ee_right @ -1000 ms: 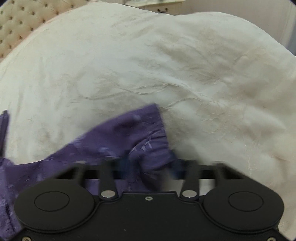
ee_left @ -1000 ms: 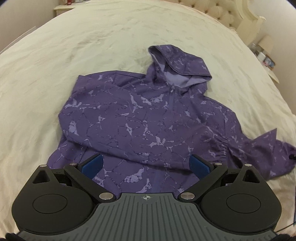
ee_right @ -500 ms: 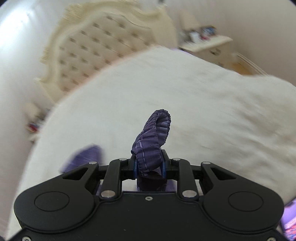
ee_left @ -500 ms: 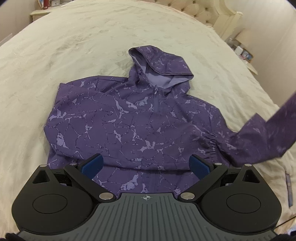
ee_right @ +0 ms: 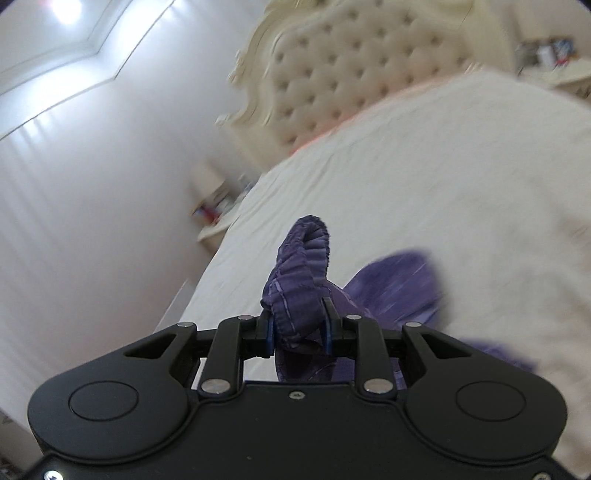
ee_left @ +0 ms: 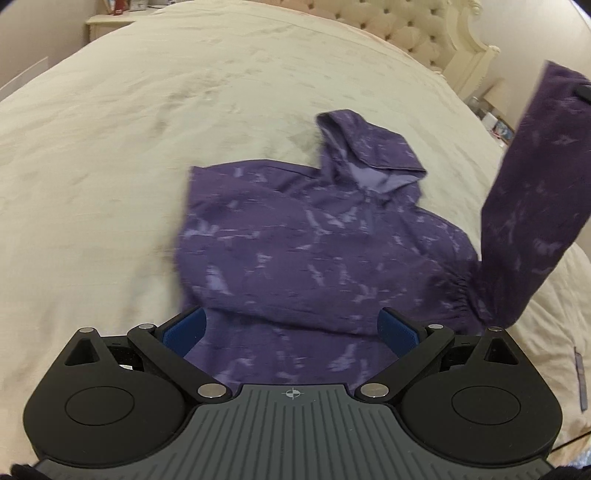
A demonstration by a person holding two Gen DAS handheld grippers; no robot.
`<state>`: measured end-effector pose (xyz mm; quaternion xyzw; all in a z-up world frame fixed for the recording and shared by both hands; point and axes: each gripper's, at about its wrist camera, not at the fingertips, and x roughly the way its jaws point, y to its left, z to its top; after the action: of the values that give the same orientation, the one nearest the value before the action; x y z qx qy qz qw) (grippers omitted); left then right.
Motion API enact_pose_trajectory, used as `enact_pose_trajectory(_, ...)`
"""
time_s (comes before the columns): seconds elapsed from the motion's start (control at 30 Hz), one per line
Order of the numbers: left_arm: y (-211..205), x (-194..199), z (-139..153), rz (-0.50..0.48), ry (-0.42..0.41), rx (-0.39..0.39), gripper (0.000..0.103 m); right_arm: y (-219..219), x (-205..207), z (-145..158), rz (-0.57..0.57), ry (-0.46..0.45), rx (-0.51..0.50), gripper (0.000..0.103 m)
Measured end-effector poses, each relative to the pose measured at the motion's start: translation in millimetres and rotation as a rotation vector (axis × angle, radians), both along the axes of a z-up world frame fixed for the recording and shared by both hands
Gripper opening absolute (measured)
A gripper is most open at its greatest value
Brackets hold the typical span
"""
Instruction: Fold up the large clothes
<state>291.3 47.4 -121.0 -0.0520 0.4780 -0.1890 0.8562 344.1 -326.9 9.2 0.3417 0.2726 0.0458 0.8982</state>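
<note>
Left wrist view: a purple hoodie (ee_left: 314,251) lies flat on a cream bed (ee_left: 147,129), filling the middle of the frame. Its hood (ee_left: 369,155) points toward the upper right, where a tufted headboard (ee_left: 417,33) shows. The left gripper (ee_left: 291,326) sits at the bottom centre with its jaws spread wide and nothing between them; the blue pads (ee_left: 184,328) frame the hoodie's lower hem, which lies just beyond and below the fingertips. Whether the pads touch the cloth cannot be told. At the right edge of the frame one sleeve (ee_left: 532,206) rises steeply off the bed from its gathered shoulder seam, ending at the upper right corner, where a dark bit of the other tool shows. A nightstand (ee_left: 110,18) stands in the upper left corner.

Right wrist view: the right gripper (ee_right: 298,332) is clenched on the sleeve cuff (ee_right: 303,273), at lower centre. The ribbed cuff sticks up from between the closed jaws and curls over at its tip. The rest of the hoodie (ee_right: 399,288) trails to the right of the gripper, blurred, over the bed (ee_right: 443,184). The headboard (ee_right: 351,74) fills the upper centre, with white wall on the left and a small nightstand (ee_right: 214,218) at centre left.
</note>
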Motion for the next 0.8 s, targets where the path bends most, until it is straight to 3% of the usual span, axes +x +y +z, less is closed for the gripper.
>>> enact_pose_trajectory(0.2,33,5,-3,0.022,-0.003,0.023,0.1,67,46,-63,0.079,0.111,-0.011,0.034)
enact_pose_trajectory(0.43,53,15,-8,0.029,0.0,0.042,0.1,136,56,-117,0.107,0.236,-0.092,0.04)
enact_pose_trajectory(0.47,54,16,-8,0.028,-0.001,0.04,0.1,141,57,-123,0.105,0.242,-0.09,0.042)
enact_pose_trajectory(0.53,53,20,-10,0.023,-0.001,0.031,0.1,150,54,-130,0.122,0.228,-0.073,0.06)
enact_pose_trajectory(0.57,52,22,-11,0.019,0.002,0.024,0.1,152,51,-131,0.139,0.212,-0.056,0.077)
enact_pose_trajectory(0.6,51,24,-11,0.014,0.004,0.016,0.101,153,47,-130,0.152,0.2,-0.046,0.085)
enact_pose_trajectory(0.8,32,38,-15,-0.024,0.005,-0.029,0.101,140,21,-136,0.147,0.237,-0.108,0.084)
